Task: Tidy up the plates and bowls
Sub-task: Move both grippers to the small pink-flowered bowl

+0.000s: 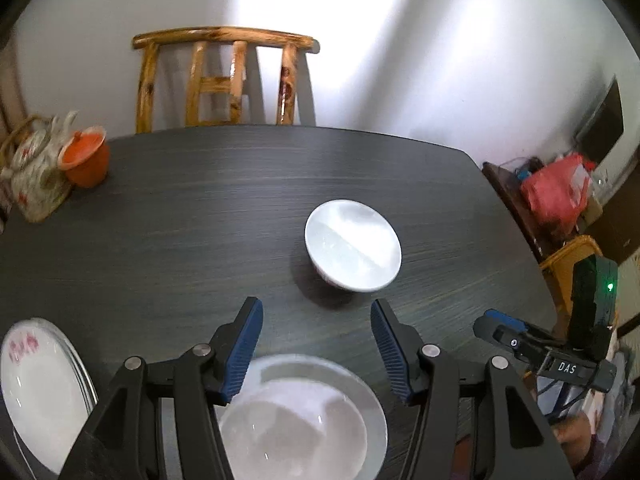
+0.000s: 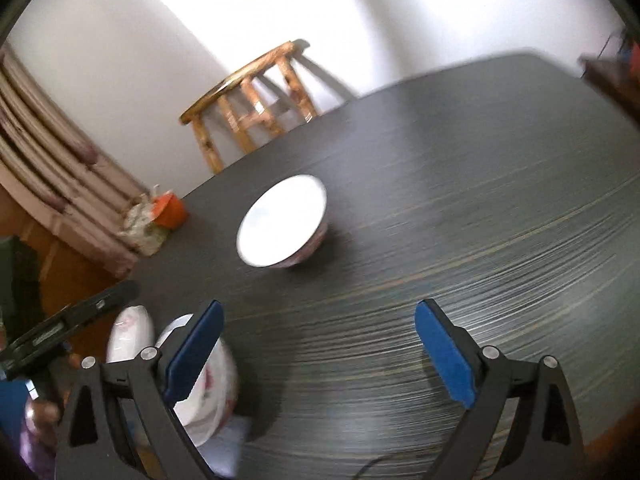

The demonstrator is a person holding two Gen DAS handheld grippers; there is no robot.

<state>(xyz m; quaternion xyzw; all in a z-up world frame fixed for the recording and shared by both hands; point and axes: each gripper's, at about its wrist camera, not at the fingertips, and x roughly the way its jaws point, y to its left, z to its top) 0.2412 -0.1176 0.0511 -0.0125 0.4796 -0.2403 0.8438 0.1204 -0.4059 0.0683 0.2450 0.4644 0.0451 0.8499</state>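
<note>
A white bowl [image 1: 353,245] stands alone on the dark table [image 1: 200,208], ahead of my open, empty left gripper [image 1: 316,312]. It also shows in the right wrist view [image 2: 282,221]. Right under the left gripper sits a stack of white bowls [image 1: 296,420]; the right wrist view shows it too [image 2: 210,384]. A stack of white plates with a red pattern [image 1: 40,392] lies at the near left, also visible in the right wrist view [image 2: 130,336]. My right gripper [image 2: 318,320] is open and empty above bare table. It shows at the right edge of the left wrist view [image 1: 486,326].
An orange pot [image 1: 86,156] and a floral bag [image 1: 36,176] stand at the table's far left corner. A wooden chair [image 1: 224,80] stands behind the table. Red bags and clutter [image 1: 560,188] lie off the table's right edge.
</note>
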